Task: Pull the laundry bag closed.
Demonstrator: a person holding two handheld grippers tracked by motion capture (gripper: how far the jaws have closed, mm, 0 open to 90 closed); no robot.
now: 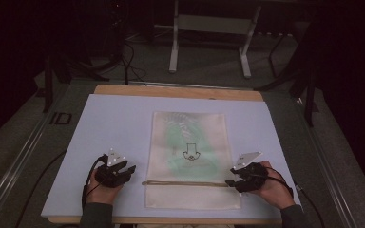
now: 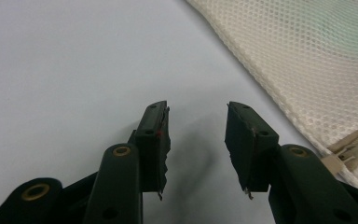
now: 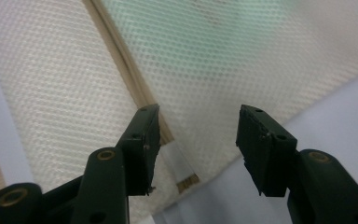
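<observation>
The left gripper [image 2: 196, 140] has its jaws spread with nothing between them, over bare sheet [image 2: 74, 70] just left of the bag [image 2: 307, 60]; the right gripper [image 3: 196, 144] is likewise spread and empty, its jaws over the bag's [image 3: 51, 79] right edge where the zip [image 3: 135, 88] ends; in the high view the left gripper [image 1: 129, 170] sits at the near left, the right gripper [image 1: 230, 183] at the zip's [image 1: 185, 183] right end; the mesh bag [image 1: 190, 159] lies flat mid-table on the pale sheet [image 1: 114, 123], something green showing inside.
</observation>
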